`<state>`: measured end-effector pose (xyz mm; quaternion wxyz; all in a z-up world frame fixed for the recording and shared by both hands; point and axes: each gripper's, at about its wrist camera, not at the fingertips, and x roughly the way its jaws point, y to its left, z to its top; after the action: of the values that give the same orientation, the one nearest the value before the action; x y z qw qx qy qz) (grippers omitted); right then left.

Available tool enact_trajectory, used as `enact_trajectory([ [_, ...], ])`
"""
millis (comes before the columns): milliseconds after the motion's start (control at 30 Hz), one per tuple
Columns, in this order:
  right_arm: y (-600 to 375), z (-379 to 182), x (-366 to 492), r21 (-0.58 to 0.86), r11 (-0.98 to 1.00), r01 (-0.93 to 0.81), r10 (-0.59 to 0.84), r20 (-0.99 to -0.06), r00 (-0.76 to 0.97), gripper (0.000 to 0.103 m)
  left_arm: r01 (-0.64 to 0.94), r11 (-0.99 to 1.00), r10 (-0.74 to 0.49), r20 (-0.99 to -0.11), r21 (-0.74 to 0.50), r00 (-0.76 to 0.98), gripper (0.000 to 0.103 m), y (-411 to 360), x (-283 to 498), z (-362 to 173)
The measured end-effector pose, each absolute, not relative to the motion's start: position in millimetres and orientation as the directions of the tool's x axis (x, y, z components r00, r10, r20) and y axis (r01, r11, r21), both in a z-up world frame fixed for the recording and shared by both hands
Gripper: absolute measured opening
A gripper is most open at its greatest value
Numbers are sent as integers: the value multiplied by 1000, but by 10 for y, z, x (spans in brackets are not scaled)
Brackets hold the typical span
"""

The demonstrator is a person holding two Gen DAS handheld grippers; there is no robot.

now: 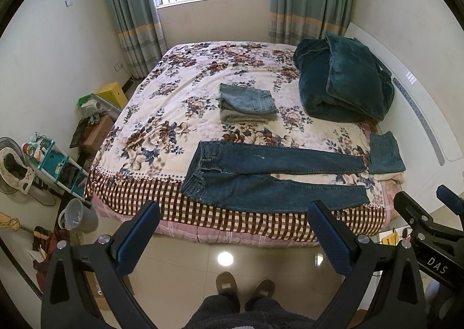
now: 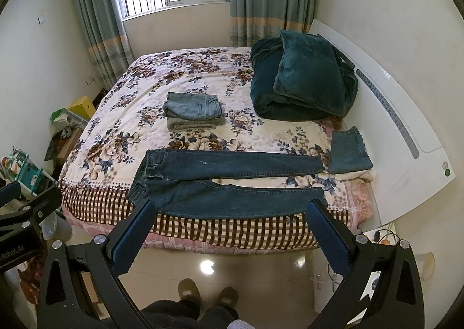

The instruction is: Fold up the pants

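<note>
Dark blue jeans [image 1: 261, 175] lie flat along the near edge of the floral bed [image 1: 174, 114], waist to the left, both legs stretched to the right and slightly apart. They show in the right wrist view too [image 2: 220, 181]. My left gripper [image 1: 233, 210] is open and empty, held above the floor in front of the bed, short of the jeans. My right gripper [image 2: 232, 208] is open and empty, level with the bed's near edge just before the lower leg. It also shows at the right edge of the left wrist view [image 1: 426, 198].
A stack of folded jeans [image 1: 246, 103] sits mid-bed. Another folded pair [image 1: 385, 152] lies at the right edge. A dark green quilt and pillow [image 1: 345, 76] are piled by the white headboard [image 1: 420, 103]. Shelves, boxes and a grey bin [image 1: 78, 216] stand left of the bed.
</note>
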<state>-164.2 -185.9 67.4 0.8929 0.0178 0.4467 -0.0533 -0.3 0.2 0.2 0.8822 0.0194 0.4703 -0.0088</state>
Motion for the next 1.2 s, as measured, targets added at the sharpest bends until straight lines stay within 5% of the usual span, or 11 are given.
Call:
enact_trajectory([
  [1200, -1852, 648, -1658, -14, 993, 115, -80, -803, 590, 103, 33, 999, 5, -825, 28, 564, 103, 20, 10, 9],
])
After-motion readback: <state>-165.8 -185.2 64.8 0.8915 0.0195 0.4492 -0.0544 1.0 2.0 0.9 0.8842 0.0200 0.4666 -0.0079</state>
